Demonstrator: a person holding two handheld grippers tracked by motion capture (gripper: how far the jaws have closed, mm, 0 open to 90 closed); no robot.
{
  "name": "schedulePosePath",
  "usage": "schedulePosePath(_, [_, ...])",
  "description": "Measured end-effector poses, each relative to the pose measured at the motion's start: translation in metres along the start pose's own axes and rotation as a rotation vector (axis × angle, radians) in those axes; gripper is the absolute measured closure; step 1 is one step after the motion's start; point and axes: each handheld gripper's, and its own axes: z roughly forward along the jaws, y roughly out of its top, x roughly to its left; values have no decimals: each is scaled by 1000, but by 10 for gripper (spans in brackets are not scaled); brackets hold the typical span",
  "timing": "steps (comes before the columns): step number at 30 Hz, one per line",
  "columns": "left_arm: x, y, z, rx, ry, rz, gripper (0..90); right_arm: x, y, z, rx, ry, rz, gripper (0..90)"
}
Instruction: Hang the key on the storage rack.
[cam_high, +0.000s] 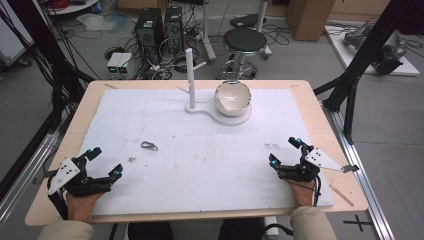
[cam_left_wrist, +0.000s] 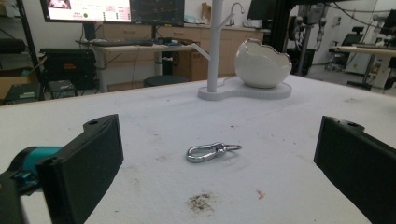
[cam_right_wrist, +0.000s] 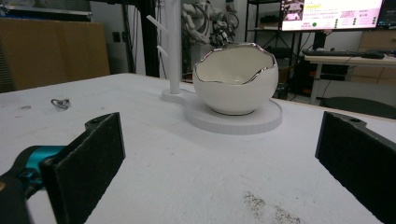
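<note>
Behind the table we see a lab floor with computer towers (cam_high: 159, 30), a black stool (cam_high: 244, 42) and loose cables; a monitor (cam_left_wrist: 109, 10) glows on a far desk in the left gripper view. On the wooden table (cam_high: 320, 120) lies a white board (cam_high: 210, 150), marked with faint smudges and a small dark stain (cam_left_wrist: 201, 201); toward its far edge stands a white base (cam_high: 227, 116) carrying an upright white post with side pegs (cam_high: 190, 77) and, just right of it, a white eggshell-shaped bowl (cam_high: 232, 97) with a jagged, silver-edged rim. We find a small silver carabiner clip (cam_high: 149, 146) lying flat on the board's left half, well apart from the stand and ahead of the left gripper (cam_high: 103, 162); that gripper rests at the near left edge, its jaws spread wide with nothing between them, and the clip (cam_left_wrist: 212, 151) sits on the board between and beyond them. At the near right edge the right gripper (cam_high: 283, 151) is likewise spread wide and empty, pointing toward the bowl (cam_right_wrist: 235, 84); the clip (cam_right_wrist: 60, 103) shows far off at its left.
</note>
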Motion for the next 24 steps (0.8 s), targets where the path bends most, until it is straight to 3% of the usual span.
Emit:
schedulePosePath(4, [10,11,5,43,-42,43,17,0,0,0,0,1,1,4])
schedulePosePath(12, [35,57,29,142,-229,94,17,0,0,1,4,-2,3,4])
schedulePosePath(19, [54,93,63,251,-357,164,18,0,0,1,6,-4,6,4])
schedulePosePath(24, [60,108,91,348,-440,249,17,0,0,1,9,-6,-5,4])
